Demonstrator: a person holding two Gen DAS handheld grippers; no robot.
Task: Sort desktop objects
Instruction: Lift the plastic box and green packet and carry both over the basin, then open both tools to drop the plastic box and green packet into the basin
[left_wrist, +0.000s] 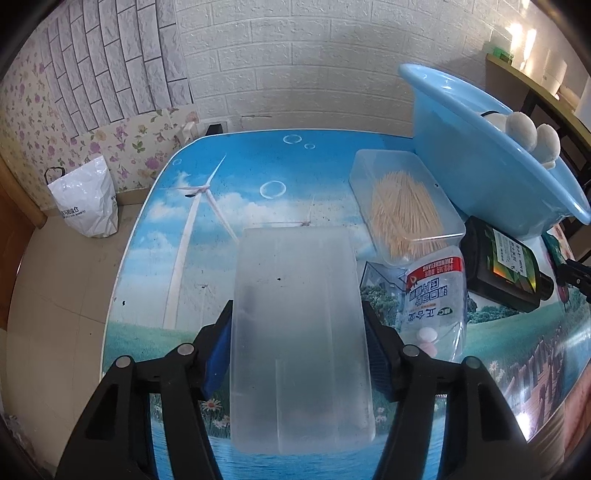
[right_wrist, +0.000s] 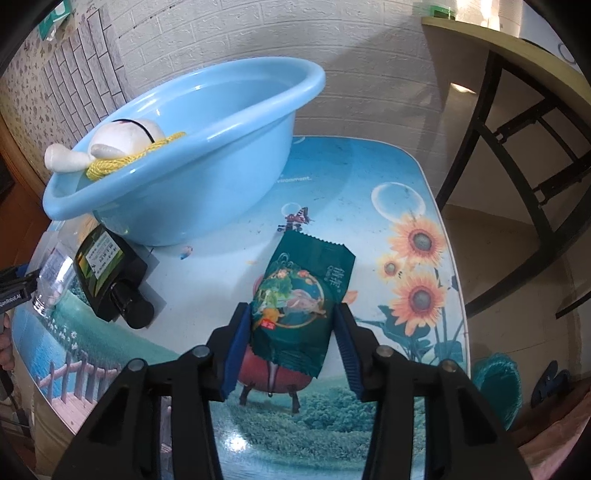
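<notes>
Mostly printed tabletop (left_wrist: 207, 206) (windmill pic), white brick wall (left_wrist: 295, 55) behind.

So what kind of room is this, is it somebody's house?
Probably a home, yes: a table with a picture tablecloth, a blue washbasin with a soft toy in it, and flowery wallpaper.

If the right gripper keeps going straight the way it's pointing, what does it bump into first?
Probably the table. The right gripper is shut on the green snack packet and points down at the tabletop just beyond it; the blue basin sits off to the left. Depth is hard to judge.
</notes>
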